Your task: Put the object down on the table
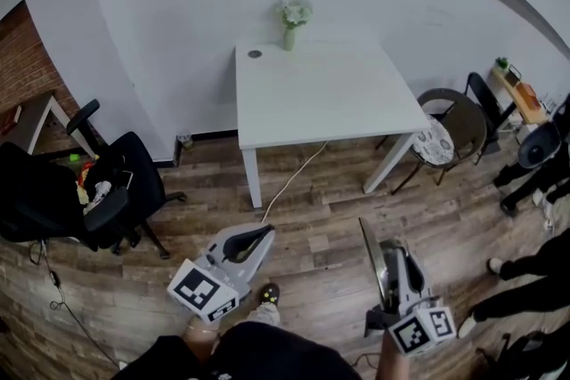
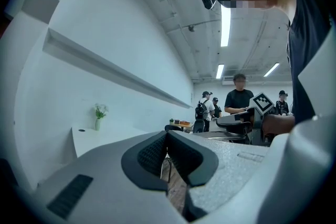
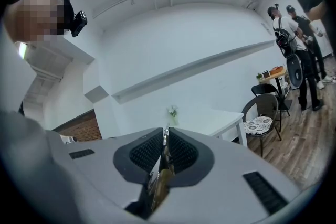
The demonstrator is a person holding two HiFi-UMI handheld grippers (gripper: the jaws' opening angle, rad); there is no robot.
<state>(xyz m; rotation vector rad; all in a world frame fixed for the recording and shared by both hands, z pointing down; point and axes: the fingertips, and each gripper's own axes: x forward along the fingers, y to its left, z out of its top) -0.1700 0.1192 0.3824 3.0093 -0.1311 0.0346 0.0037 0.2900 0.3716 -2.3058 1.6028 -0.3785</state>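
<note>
A thin flat shiny metal piece [image 1: 373,252] stands on edge between the pads of my right gripper [image 1: 385,246], which is shut on it. In the right gripper view the piece [image 3: 159,178] runs back from the closed pads of the right gripper [image 3: 165,136]. My left gripper [image 1: 269,230] floats beside it, and in the left gripper view the left gripper [image 2: 167,136] has its pads together with nothing in them. The white table [image 1: 329,93] stands ahead across the wood floor, apart from both grippers. It carries a vase of flowers [image 1: 290,22] at its far edge.
A black office chair [image 1: 80,191] loaded with things stands at the left. A round chair with a patterned cushion [image 1: 441,133] sits by the table's right side. A white cable [image 1: 289,182] trails from under the table. People's legs [image 1: 534,173] are at the right.
</note>
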